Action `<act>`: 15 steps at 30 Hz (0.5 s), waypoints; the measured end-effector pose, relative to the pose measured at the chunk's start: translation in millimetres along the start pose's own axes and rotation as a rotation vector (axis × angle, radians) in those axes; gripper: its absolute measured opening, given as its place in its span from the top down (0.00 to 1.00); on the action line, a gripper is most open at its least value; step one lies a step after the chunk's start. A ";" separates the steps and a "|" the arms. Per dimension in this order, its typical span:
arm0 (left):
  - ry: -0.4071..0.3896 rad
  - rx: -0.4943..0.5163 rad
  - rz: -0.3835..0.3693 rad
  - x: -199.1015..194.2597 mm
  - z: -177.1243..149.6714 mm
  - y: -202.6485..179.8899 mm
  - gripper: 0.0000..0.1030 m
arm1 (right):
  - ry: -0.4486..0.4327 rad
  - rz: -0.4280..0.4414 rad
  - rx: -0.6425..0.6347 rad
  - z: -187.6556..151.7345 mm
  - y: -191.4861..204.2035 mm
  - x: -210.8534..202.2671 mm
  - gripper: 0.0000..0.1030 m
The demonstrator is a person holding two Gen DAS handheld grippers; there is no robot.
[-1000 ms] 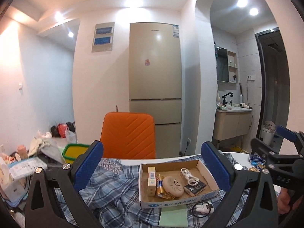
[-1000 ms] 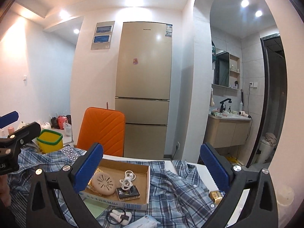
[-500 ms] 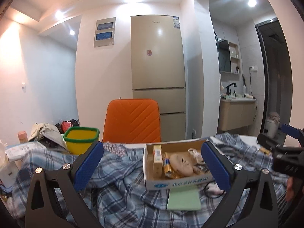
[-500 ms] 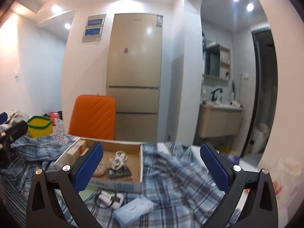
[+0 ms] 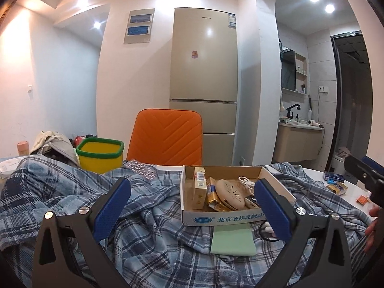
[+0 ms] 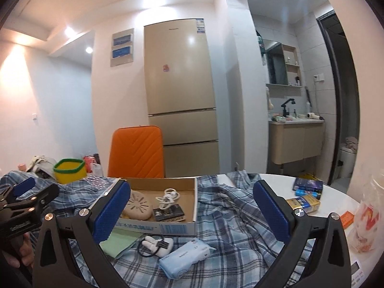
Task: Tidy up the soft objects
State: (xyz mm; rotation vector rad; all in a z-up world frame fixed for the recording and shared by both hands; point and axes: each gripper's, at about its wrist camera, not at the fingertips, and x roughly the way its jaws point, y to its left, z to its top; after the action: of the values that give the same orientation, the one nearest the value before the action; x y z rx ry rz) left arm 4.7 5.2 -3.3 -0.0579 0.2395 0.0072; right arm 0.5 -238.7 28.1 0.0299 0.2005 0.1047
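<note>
Left gripper (image 5: 192,206): fingers spread wide, nothing between them, held above the plaid shirt (image 5: 148,235). Right gripper (image 6: 192,206): also spread wide, empty, over same shirt (image 6: 230,225).

Plaid shirt: blue/white check, rumpled, spread across most of the white table (image 6: 340,198); lies under all items below.

On shirt:
- Cardboard box (image 5: 230,218), open-top, w/ small cartons, round beige disc (image 6: 140,207), coiled white cable (image 6: 168,195), dark packet.
- Green pad (image 5: 232,238), just in front of box, partly under it.
- Tissue pack (image 6: 186,255), light blue, near edge.
- White plug w/ black cord (image 6: 157,243), beside tissue pack.

Behind table: orange chair (image 5: 168,138), yellow bin w/ green rim (image 5: 100,154), fridge (image 5: 204,72).
</note>
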 end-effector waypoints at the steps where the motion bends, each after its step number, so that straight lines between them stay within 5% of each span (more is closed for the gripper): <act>1: 0.003 0.003 0.003 0.6 0.2 -0.7 0.01 | -0.001 0.007 -0.004 -0.7 0.5 -1.4 0.00; 10: -0.016 0.004 0.011 -3.0 0.8 -0.9 0.01 | -0.042 -0.091 -0.052 -2.8 11.7 -11.3 0.00; 15: -0.019 0.010 0.003 -3.6 1.3 -1.3 0.01 | 0.008 -0.117 -0.052 -0.1 11.1 -2.1 0.00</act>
State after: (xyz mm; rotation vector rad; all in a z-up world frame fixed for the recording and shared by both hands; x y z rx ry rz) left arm 1.6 4.0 -1.2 -0.0474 0.2204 0.0092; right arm -2.7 -228.0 28.8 -0.0342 0.2070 -0.0068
